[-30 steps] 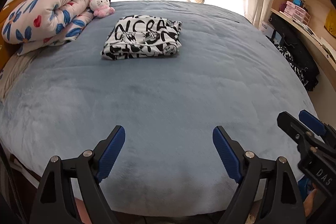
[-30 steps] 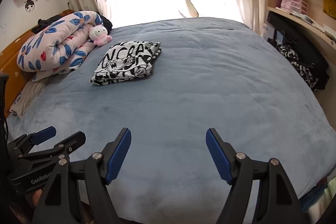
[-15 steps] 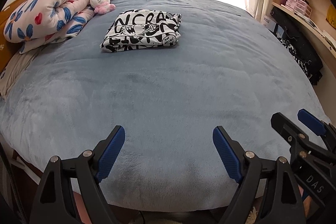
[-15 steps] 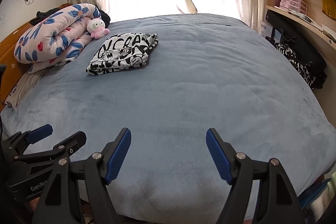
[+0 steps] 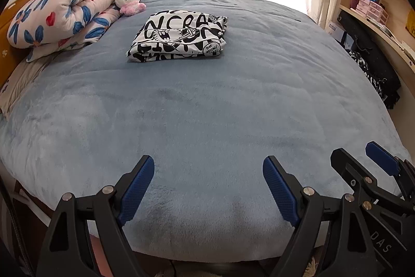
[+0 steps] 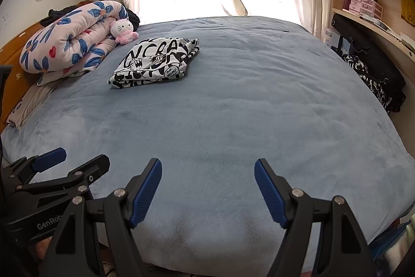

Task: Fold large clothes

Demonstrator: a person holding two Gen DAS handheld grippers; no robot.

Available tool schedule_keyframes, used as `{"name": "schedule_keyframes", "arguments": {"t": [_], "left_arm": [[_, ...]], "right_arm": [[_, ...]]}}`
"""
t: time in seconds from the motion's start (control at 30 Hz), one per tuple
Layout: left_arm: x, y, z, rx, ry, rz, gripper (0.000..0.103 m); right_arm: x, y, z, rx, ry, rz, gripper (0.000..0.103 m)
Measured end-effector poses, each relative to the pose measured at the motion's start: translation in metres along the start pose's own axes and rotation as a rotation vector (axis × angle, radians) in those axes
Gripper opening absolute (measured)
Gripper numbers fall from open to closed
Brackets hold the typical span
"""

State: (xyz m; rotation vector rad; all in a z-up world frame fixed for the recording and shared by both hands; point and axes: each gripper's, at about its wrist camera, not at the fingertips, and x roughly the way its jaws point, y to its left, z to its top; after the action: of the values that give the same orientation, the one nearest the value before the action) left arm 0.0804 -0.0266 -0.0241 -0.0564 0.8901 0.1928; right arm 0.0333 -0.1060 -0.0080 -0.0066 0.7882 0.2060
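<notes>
Left gripper, black with blue ribbed pads: jaws spread wide, nothing between them, held over the near edge of the blue plush bed cover. Right gripper, same build: jaws likewise parted and empty, over the same near edge. In the left wrist view the right gripper shows at lower right.

Black-and-white lettered garment: folded into a flat rectangle, lying on the cover in the upper centre-left of the frame, well apart from both grippers.

Rolled floral quilt: upper left, with a pink-and-white plush cat toy against it.
</notes>
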Motion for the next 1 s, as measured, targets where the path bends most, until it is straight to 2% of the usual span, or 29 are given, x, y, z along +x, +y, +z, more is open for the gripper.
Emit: {"name": "schedule_keyframes", "arguments": {"t": [1.0], "left_arm": [[0.0044, 0.0007, -0.0019, 0.006, 0.016, 0.005, 0.085]], "right_arm": [[0.0055, -0.0053, -0.0055, 0.003, 0.01, -0.004, 0.075]]}}
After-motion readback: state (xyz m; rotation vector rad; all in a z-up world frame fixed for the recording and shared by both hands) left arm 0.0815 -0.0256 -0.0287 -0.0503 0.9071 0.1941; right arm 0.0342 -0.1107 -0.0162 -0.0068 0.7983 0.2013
